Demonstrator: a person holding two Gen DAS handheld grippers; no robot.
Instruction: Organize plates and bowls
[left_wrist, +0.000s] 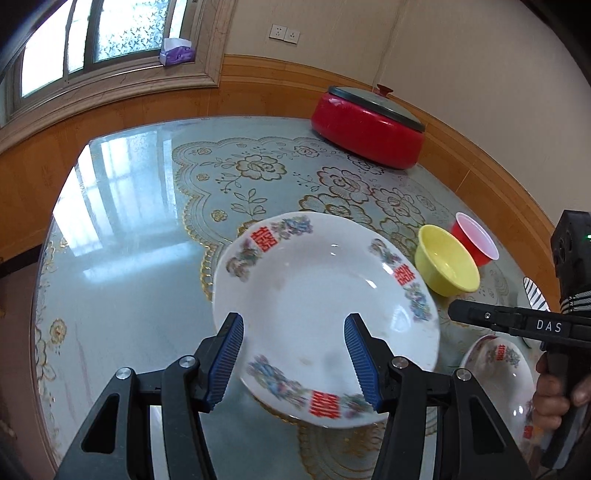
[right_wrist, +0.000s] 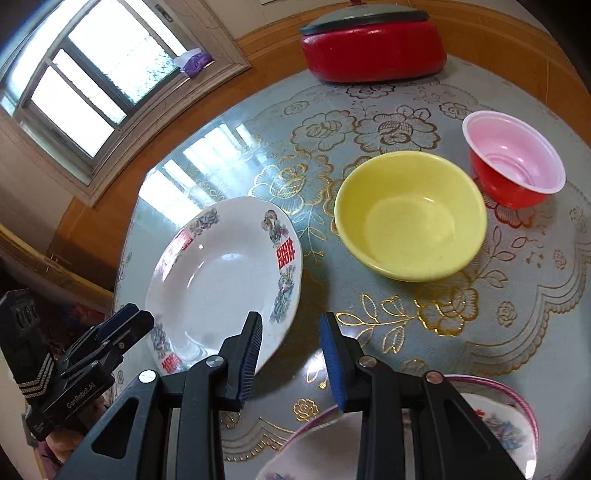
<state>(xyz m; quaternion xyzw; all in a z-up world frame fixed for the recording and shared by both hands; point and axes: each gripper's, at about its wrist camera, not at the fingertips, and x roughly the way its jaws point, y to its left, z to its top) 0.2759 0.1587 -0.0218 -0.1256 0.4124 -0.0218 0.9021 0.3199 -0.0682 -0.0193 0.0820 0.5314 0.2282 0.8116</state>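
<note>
Left wrist view: your left gripper (left_wrist: 293, 360) has its fingers spread wide, hovering above the near rim of the white plate (left_wrist: 321, 295) (red characters and floral motifs on the rim). The plate lies on the glass-topped table (left_wrist: 122, 229), and its image is blurred. To its right stand the yellow bowl (left_wrist: 447, 266) and, just beside it, the red bowl (left_wrist: 474, 238); a patterned bowl (left_wrist: 506, 376) sits nearest you on the right, beneath your right gripper (left_wrist: 456, 312).

Right wrist view: your right gripper (right_wrist: 291, 354) is also spread apart, holding nothing, with the patterned bowl's (right_wrist: 491, 417) rim below it. A red lidded pot (right_wrist: 373, 48) stands at the far edge of the table.
</note>
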